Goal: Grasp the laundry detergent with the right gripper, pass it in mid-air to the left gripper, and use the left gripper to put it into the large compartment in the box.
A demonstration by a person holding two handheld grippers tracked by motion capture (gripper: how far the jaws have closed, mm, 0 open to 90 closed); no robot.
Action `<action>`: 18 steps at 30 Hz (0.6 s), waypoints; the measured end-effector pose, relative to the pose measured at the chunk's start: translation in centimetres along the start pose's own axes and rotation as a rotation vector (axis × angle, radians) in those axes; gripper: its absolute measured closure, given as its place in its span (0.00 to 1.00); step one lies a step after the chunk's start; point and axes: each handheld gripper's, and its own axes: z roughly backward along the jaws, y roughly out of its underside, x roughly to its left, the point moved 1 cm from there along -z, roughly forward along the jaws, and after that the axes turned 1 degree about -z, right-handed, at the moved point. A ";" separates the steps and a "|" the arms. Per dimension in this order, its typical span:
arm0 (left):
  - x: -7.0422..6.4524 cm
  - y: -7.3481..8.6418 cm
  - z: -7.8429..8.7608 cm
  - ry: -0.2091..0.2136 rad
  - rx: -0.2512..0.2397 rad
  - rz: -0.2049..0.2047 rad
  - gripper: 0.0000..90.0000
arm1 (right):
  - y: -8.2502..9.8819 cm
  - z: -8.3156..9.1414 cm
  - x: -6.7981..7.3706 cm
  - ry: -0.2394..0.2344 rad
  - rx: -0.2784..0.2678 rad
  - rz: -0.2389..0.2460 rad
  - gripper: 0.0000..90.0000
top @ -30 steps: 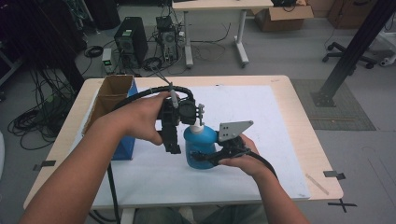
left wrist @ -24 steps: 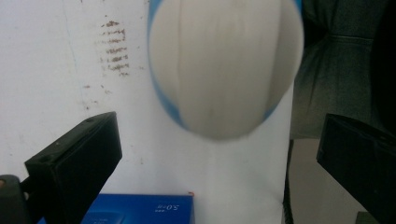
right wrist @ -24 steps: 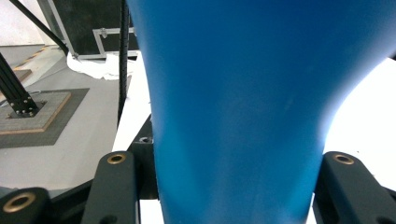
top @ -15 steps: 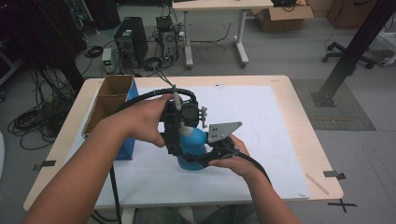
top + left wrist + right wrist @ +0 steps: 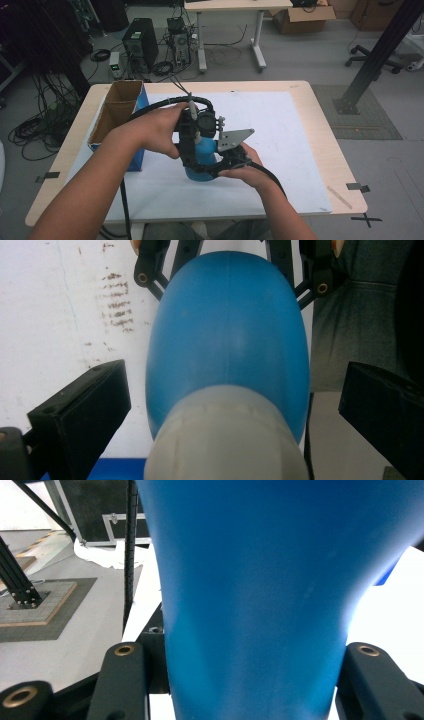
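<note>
A blue plastic bottle [image 5: 206,149] with a whitish cap [image 5: 227,440] is held a little above the white sheet [image 5: 285,130]. My right gripper [image 5: 214,170] comes from the near side and is shut on the bottle's lower body; both its jaws press the blue wall [image 5: 250,605]. My left gripper [image 5: 193,158] points down from above. Its jaws stand open on either side of the cap end, apart from the bottle [image 5: 227,340]. The right gripper's jaws show at the far end of the bottle in the left gripper view.
An open cardboard box with blue sides [image 5: 117,112] stands at the table's left, close to my left forearm. The wooden table's edge [image 5: 345,195] runs at the right. Computers and cables lie on the floor beyond the table.
My right hand has carried the bottle a little to the left, in under the left gripper. The left hand has kept its place.
</note>
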 end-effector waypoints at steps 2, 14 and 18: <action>0.0 0.0 -0.1 0.000 0.004 -0.001 0.01 | 0.0 -0.1 0.0 -0.001 0.001 -0.003 0.51; 0.1 -0.4 -0.4 0.001 0.018 -0.007 0.05 | -0.1 -0.1 0.1 -0.005 -0.006 -0.006 0.51; 0.1 -0.4 -0.5 -0.004 0.025 -0.006 0.06 | -0.1 -0.1 0.1 -0.005 -0.005 -0.005 0.51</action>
